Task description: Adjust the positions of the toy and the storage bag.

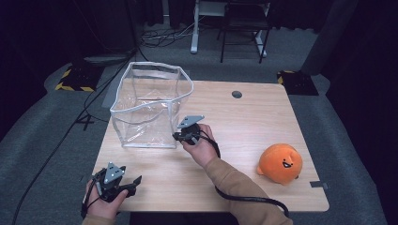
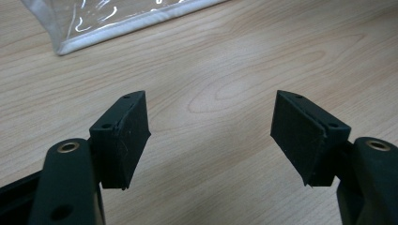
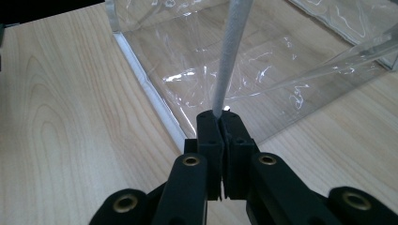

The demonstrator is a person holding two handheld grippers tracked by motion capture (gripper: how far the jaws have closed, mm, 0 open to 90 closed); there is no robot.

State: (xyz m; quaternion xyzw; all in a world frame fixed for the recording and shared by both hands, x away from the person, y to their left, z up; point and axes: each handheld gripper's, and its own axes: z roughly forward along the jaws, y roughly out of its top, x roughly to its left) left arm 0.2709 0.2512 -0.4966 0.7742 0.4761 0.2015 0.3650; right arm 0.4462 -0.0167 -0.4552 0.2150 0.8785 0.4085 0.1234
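Right hand-held gripper (image 3: 219,123) pinching clear bag's (image 1: 150,105) white corner seam (image 3: 230,56), left hand-held gripper (image 2: 211,136) spread, well apart

Right gripper (image 3: 220,123): the white corner seam (image 3: 229,61) of the clear bag (image 3: 281,56) vanishes between the pinched pads, its gripped end hidden. Beyond the tips, the bag runs off the frame (top and right edges). Left gripper (image 2: 210,129): ahead and leftward, just one bag corner (image 2: 65,44) stays in frame.
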